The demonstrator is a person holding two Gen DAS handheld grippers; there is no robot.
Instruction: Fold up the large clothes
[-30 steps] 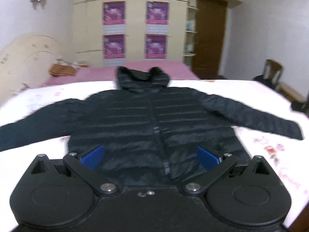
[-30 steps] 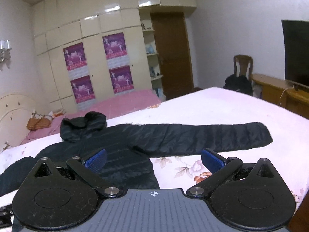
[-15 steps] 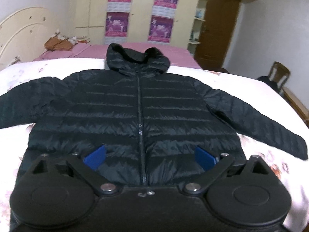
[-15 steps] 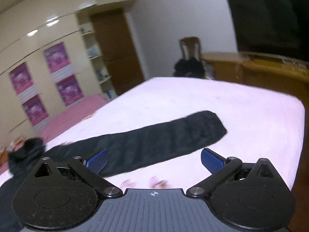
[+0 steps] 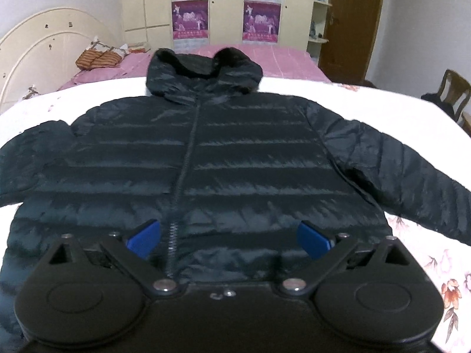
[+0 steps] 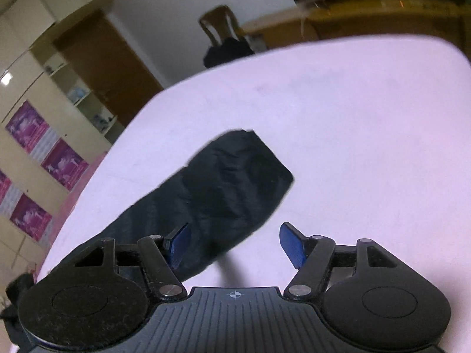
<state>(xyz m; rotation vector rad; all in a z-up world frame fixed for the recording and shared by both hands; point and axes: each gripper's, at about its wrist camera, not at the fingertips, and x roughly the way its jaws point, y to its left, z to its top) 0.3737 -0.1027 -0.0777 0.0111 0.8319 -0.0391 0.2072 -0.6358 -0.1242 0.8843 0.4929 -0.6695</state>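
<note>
A black hooded puffer jacket (image 5: 235,161) lies face up and spread flat on a white floral bed (image 5: 382,108), zip closed, both sleeves stretched out sideways. My left gripper (image 5: 228,236) hovers open above the jacket's lower front, its left blue pad beside the zip, nothing pinched. In the right wrist view the jacket's sleeve end (image 6: 229,194) lies on the bed sheet (image 6: 353,117). My right gripper (image 6: 235,245) hangs above the cuff with its jaws partly drawn in. The left pad is over the sleeve, the right pad over bare sheet, and neither presses on the cloth.
A pink bed (image 5: 279,58) and a cream headboard (image 5: 44,53) stand behind the jacket's hood. Wardrobe doors with purple posters (image 5: 223,17) and a brown door (image 5: 350,23) line the far wall. A chair with a dark bag (image 6: 226,44) and a wooden cabinet (image 6: 368,14) stand past the bed's edge.
The left gripper has come lower and closer over the jacket's front. The right gripper swung out along the sleeve to its cuff, rolled, dropped, and its jaws narrowed.
</note>
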